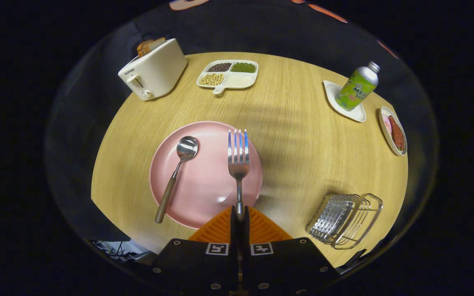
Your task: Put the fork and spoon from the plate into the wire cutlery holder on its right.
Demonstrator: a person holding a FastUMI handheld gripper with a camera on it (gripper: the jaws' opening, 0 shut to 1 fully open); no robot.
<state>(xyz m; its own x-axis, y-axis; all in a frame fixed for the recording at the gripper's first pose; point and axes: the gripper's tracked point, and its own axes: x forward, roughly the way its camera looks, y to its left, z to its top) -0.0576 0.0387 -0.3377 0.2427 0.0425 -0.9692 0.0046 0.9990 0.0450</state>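
My gripper (240, 210) is shut on the handle of a steel fork (238, 154), which sticks out straight ahead of the fingers, tines pointing away, above the right part of the pink plate (208, 189). A spoon (178, 172) with a wooden handle lies on the plate's left side, bowl away from me, its handle end hanging over the near rim. The wire cutlery holder (346, 220) stands on the wooden table to the right of the plate, near the table's front edge.
A cream toaster (153, 70) with bread stands at the far left. A divided tray of beans (228, 74) sits at the back. A green bottle (358, 87) stands on a white coaster at the far right, beside a small dish of food (394, 130).
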